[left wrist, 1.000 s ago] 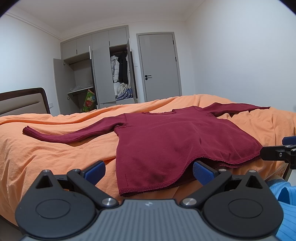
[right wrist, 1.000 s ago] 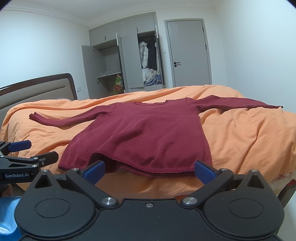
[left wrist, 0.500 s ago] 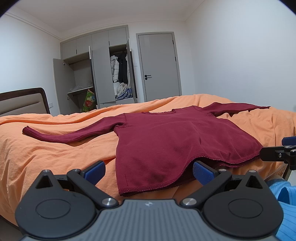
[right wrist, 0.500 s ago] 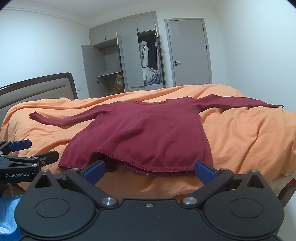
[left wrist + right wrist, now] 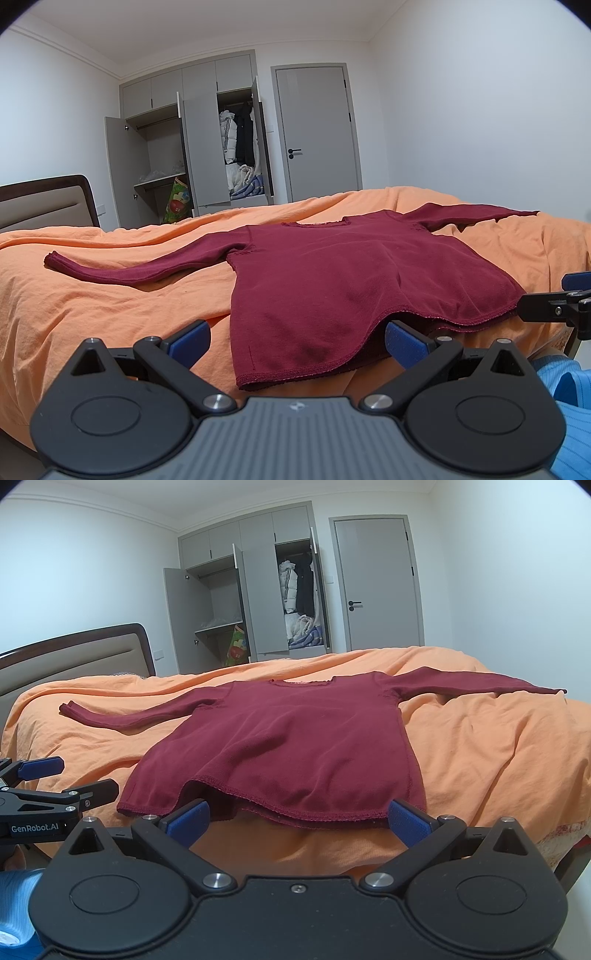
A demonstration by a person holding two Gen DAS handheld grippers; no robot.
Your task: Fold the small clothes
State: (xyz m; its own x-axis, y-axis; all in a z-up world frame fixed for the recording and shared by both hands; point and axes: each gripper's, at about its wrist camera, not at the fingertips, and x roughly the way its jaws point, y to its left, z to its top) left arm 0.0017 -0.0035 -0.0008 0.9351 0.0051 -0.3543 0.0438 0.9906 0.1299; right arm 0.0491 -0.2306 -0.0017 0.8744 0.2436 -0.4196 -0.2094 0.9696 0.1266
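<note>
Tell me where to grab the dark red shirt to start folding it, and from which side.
Probably pinch the hem of the dark red shirt at its two near corners, coming in low from the foot of the bed. The hem edge lifts off the sheet there, so a finger could slip underneath.

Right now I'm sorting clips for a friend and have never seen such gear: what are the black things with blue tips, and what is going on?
They are two hand-held grippers, each with a camera looking along its fingers. One picture comes from the left gripper, the other from the right gripper; each also glimpses the other at its edge. Both stand open, holding nothing. Ahead, a dark red long-sleeved top lies flat, sleeves spread, on an orange bedcover. Behind stand an open wardrobe and a closed door. No fold has been made.
</note>
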